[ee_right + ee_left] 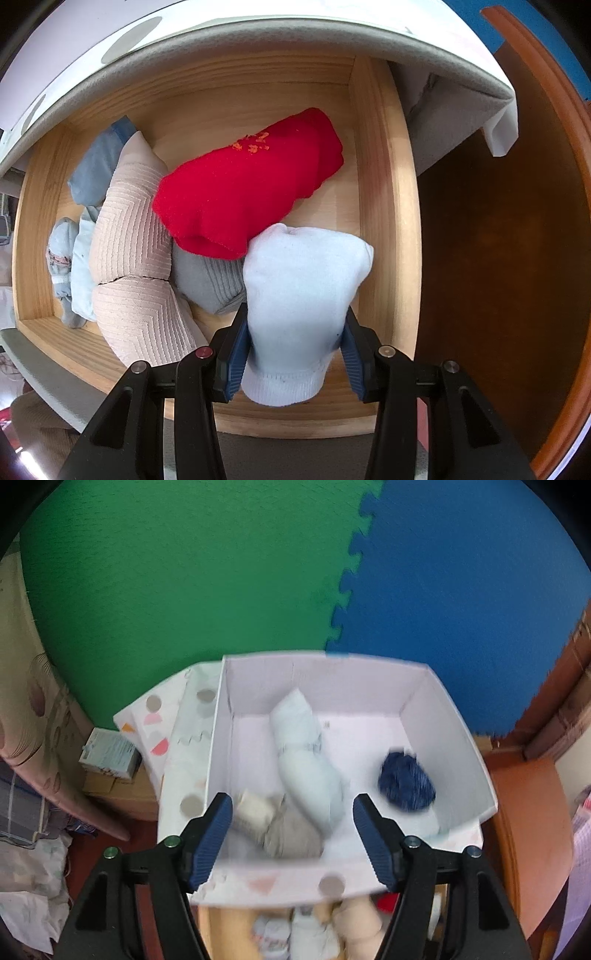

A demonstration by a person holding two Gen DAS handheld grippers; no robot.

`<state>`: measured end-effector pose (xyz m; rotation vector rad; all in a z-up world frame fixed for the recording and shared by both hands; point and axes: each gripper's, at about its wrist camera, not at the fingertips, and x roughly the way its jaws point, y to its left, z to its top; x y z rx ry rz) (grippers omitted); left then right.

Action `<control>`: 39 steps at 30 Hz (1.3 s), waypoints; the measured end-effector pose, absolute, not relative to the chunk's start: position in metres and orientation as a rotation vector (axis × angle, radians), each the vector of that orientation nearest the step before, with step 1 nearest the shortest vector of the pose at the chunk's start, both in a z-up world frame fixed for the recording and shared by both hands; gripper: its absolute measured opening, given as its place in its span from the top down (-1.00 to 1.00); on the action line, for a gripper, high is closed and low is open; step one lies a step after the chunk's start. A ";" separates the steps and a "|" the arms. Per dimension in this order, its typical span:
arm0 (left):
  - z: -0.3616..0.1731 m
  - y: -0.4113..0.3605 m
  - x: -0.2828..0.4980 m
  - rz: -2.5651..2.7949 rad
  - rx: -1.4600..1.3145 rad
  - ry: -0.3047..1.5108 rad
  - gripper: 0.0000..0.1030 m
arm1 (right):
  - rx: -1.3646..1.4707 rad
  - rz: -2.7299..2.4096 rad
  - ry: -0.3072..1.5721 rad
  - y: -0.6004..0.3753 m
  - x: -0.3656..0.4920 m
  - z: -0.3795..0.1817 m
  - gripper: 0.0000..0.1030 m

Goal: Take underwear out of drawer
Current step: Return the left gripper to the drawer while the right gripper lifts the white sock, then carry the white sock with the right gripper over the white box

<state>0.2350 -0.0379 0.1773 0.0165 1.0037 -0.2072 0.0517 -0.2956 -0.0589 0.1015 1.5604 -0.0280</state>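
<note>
Fingers of the right gripper (pixel 293 354) are clamped on a pale blue-white rolled bundle (pixel 301 291), squeezing it from both sides at its lower part, near its ribbed hem. The bundle stands up out of the wooden drawer (pixel 380 206), at the drawer's near right corner. Against the bundle's far left side lies a red roll (pixel 247 184) with small orange marks on top; it stretches diagonally toward the drawer's far right corner. Under the red roll's near end sits a grey ribbed piece (pixel 207 284), touching the held bundle on its left. Left of that, a beige quilted roll (pixel 133 251) runs from the drawer's far left down to its front wall. More light blue and grey-blue cloth (pixel 92 173) is packed between the beige roll and the drawer's left wall.

The left gripper (pixel 291 834) hangs spread wide and holding nothing above a white box (pixel 417 698), whose patterned outer wall carries grey dots and pink shapes. Inside the box, a long pale blue roll (pixel 306 760) lies from the back wall toward the front. A beige-and-grey bundle (pixel 277 823) touches its near left end, and a dark blue ball (pixel 406 781) sits apart near the box's right wall. Beyond the box, green (pixel 184 590) and blue (pixel 461 590) foam mats interlock on the floor. The left view is slightly blurred.
</note>
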 end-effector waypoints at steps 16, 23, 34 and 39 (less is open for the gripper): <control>0.064 -0.015 0.088 -0.081 0.113 1.065 -0.35 | 0.096 -0.016 1.493 -0.301 0.045 -0.042 0.18; 0.011 0.005 0.071 -0.008 0.021 1.130 -0.35 | 0.107 0.012 1.476 -0.305 0.033 -0.028 0.19; 0.027 0.026 0.058 0.027 -0.082 0.990 -0.35 | 0.094 0.032 1.378 -0.317 0.041 0.042 0.18; 0.028 0.032 0.060 0.035 -0.105 0.987 -0.35 | 0.067 0.051 1.268 -0.315 0.064 0.105 0.18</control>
